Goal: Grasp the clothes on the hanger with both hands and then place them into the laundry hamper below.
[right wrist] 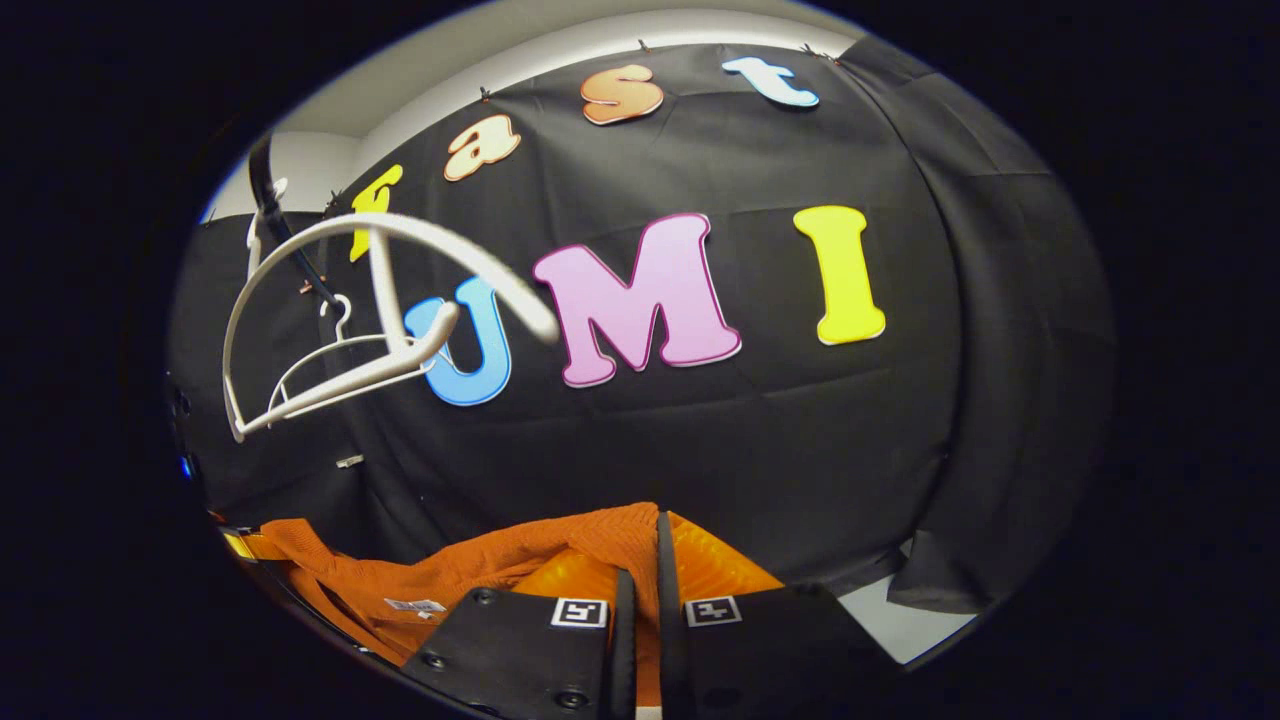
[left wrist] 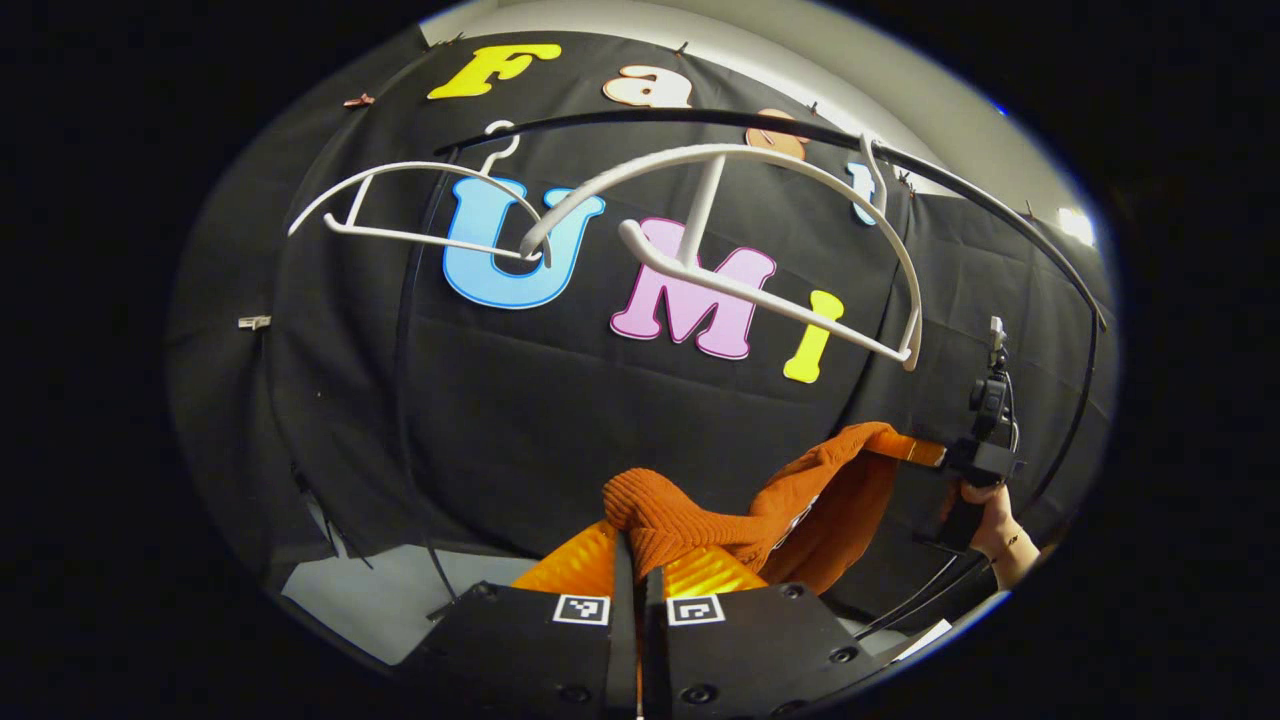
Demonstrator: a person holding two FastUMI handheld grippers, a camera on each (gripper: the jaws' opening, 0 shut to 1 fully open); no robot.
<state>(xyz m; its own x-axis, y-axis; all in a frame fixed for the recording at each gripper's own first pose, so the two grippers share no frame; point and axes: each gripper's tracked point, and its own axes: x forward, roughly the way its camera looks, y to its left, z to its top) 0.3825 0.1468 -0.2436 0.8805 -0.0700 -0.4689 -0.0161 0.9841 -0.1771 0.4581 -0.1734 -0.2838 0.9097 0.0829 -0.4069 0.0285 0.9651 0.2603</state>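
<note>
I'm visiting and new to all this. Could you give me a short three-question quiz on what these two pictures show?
1. True or false: the orange garment hangs on the near white hanger.
2. Multiple choice: what is the left gripper doing? A) open in the air B) shut on the garment C) shut on a hanger
3. In the left gripper view, what holds the garment's far end?

Key:
1. False. Both white hangers, near and far, hang bare on the black rail, with the garment below them.
2. B. Its fingers pinch a fold of the orange knit.
3. The right gripper, held by a hand.
</note>
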